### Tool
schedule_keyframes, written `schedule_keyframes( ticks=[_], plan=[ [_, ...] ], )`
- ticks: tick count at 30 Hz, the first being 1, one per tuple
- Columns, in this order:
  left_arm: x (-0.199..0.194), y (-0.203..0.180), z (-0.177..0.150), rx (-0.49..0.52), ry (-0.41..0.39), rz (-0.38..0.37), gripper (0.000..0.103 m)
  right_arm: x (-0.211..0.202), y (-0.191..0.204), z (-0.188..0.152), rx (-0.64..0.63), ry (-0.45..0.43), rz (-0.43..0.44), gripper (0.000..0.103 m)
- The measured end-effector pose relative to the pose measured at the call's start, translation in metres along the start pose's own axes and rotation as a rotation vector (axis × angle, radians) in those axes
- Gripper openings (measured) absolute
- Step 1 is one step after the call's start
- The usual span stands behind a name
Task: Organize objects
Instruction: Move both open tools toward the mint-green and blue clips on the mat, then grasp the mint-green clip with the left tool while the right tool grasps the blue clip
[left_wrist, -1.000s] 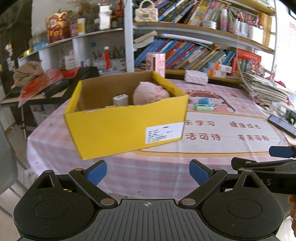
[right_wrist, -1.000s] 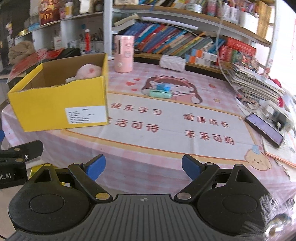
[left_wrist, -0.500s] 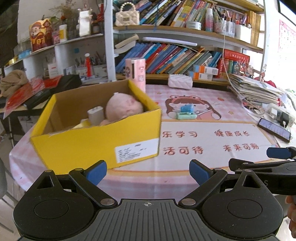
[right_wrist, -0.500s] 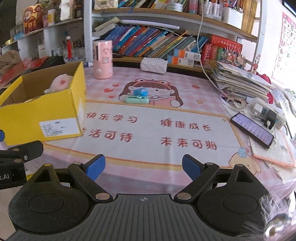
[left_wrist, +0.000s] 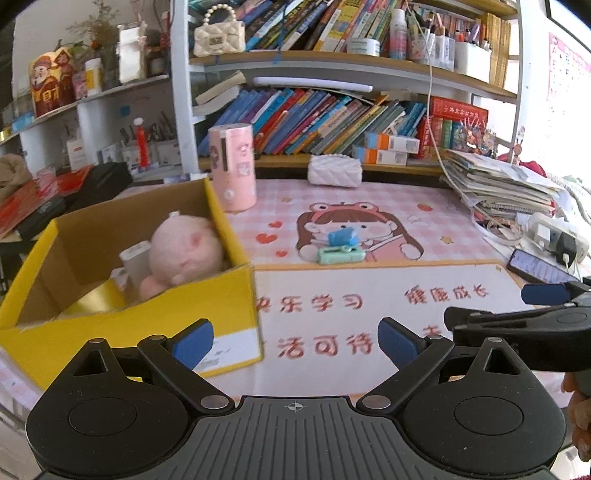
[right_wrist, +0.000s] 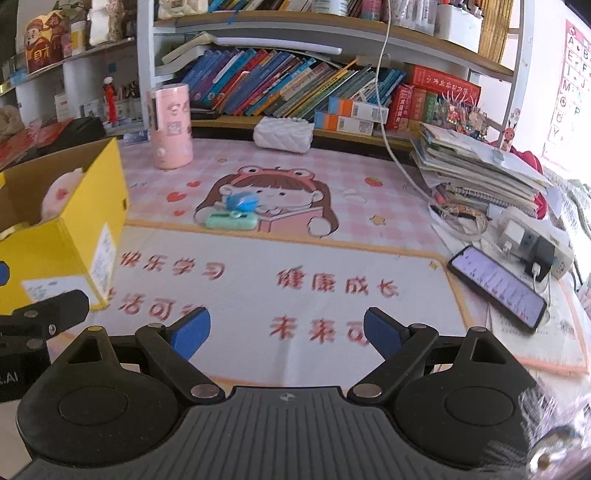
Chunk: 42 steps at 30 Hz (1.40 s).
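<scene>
A yellow cardboard box (left_wrist: 147, 325) stands at the table's left (right_wrist: 66, 236). It holds a pink plush pig (left_wrist: 184, 251) and a white block (left_wrist: 135, 260). A small blue toy (left_wrist: 343, 238) and a mint green case (left_wrist: 341, 254) lie on the cartoon mat in the middle (right_wrist: 242, 201) (right_wrist: 231, 220). My left gripper (left_wrist: 295, 341) is open and empty, low at the table's front edge beside the box. My right gripper (right_wrist: 286, 332) is open and empty over the mat's front part.
A pink cylinder (left_wrist: 232, 166) and a white quilted pouch (left_wrist: 335, 171) stand at the back. A phone (right_wrist: 496, 282), a power strip (right_wrist: 532, 240) and a stack of papers (right_wrist: 476, 173) lie at the right. Bookshelves (left_wrist: 332, 110) stand behind the table.
Both grippers have moved forward and to the right toward the table. The box has shifted to the left in both views and the mat's objects look nearer.
</scene>
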<state>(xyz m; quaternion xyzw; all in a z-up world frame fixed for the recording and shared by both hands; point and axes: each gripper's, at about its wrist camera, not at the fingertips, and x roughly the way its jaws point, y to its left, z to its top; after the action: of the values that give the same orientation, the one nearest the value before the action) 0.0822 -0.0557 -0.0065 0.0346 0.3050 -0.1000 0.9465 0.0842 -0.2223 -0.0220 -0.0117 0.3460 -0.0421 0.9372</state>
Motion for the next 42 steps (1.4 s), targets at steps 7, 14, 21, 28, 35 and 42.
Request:
schedule_keyframes(
  ticks=[7, 14, 21, 28, 35, 42],
  plan=[
    [0.026, -0.024, 0.017, -0.004, -0.007, -0.021, 0.097, 0.024, -0.029, 0.024, 0.013, -0.021, -0.001, 0.088],
    [0.056, -0.041, 0.029, -0.047, 0.041, 0.02, 0.097, 0.051, -0.058, 0.046, 0.022, -0.034, 0.027, 0.087],
    [0.088, -0.051, 0.038, -0.082, 0.08, 0.055, 0.097, 0.077, -0.073, 0.066, -0.02, -0.048, 0.089, 0.087],
    [0.118, -0.063, 0.049, -0.098, 0.085, 0.102, 0.096, 0.104, -0.08, 0.087, -0.032, -0.066, 0.139, 0.087],
    [0.154, -0.073, 0.058, -0.116, 0.102, 0.136, 0.095, 0.127, -0.086, 0.107, -0.039, -0.079, 0.172, 0.087],
    [0.191, -0.08, 0.064, -0.103, 0.123, 0.157, 0.093, 0.144, -0.091, 0.118, -0.037, -0.07, 0.189, 0.088]
  ],
)
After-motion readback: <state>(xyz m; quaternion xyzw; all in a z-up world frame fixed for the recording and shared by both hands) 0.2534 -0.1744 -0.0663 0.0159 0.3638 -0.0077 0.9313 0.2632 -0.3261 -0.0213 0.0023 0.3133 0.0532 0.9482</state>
